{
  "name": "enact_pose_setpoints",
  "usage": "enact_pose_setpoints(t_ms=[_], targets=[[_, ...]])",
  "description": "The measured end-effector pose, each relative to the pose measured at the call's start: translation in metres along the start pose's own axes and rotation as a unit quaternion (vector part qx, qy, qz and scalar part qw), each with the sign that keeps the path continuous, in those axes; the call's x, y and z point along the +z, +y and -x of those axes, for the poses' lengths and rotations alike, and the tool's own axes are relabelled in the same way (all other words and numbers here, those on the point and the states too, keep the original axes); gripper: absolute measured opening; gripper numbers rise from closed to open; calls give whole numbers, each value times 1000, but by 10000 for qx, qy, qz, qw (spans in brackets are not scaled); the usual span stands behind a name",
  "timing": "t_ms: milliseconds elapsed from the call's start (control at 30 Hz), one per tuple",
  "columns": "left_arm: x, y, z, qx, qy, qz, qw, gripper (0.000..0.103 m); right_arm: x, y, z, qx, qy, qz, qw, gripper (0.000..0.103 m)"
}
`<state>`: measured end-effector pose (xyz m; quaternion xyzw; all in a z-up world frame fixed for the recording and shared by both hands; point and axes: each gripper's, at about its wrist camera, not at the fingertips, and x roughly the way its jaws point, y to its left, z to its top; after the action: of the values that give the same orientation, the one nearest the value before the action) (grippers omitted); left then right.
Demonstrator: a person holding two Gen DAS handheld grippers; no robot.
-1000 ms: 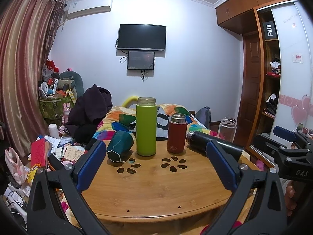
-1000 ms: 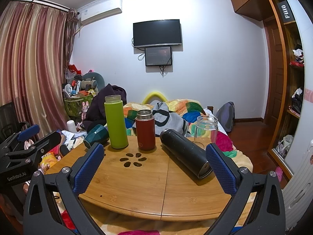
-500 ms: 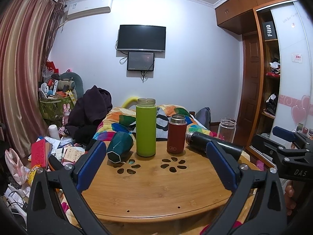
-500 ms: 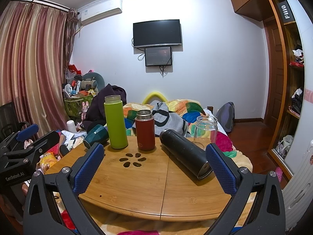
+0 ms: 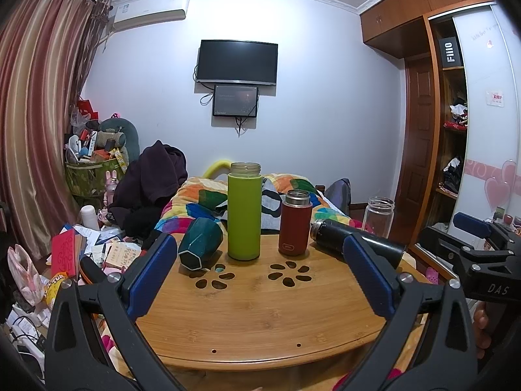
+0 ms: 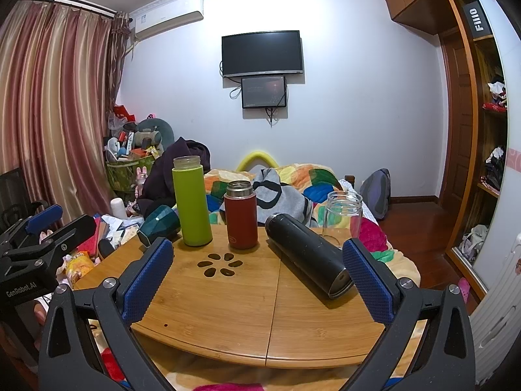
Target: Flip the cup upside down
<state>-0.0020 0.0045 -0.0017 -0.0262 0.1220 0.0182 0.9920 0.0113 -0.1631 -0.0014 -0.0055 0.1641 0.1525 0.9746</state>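
On a round bamboo table (image 5: 260, 319) (image 6: 228, 309) stand a tall green cup (image 5: 244, 211) (image 6: 191, 202) and a short red cup (image 5: 294, 226) (image 6: 241, 215), both upright with open mouths. A dark teal cup (image 5: 199, 247) (image 6: 159, 223) lies on its side at the left. A black flask (image 5: 358, 244) (image 6: 307, 254) lies on its side at the right. A clear glass jar (image 5: 378, 216) (image 6: 343, 213) stands upright behind it. My left gripper (image 5: 260, 280) and right gripper (image 6: 257, 280) are open and empty, held in front of the table's near edge.
A bed with a colourful quilt (image 5: 208, 195) and dark clothes (image 5: 153, 179) lies behind the table. Clutter covers the floor at the left (image 5: 65, 260). A wardrobe (image 6: 482, 150) stands at the right. Each gripper shows at the edge of the other's view (image 5: 478, 260) (image 6: 35, 254).
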Motion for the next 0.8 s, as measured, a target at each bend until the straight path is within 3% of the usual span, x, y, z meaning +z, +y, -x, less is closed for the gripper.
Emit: enact_pose_setpoints(t_ms=[800], targets=[[-1,0,-1,-10,11,5,10000,103,-1,0,-2,5,21,0,10000,103]])
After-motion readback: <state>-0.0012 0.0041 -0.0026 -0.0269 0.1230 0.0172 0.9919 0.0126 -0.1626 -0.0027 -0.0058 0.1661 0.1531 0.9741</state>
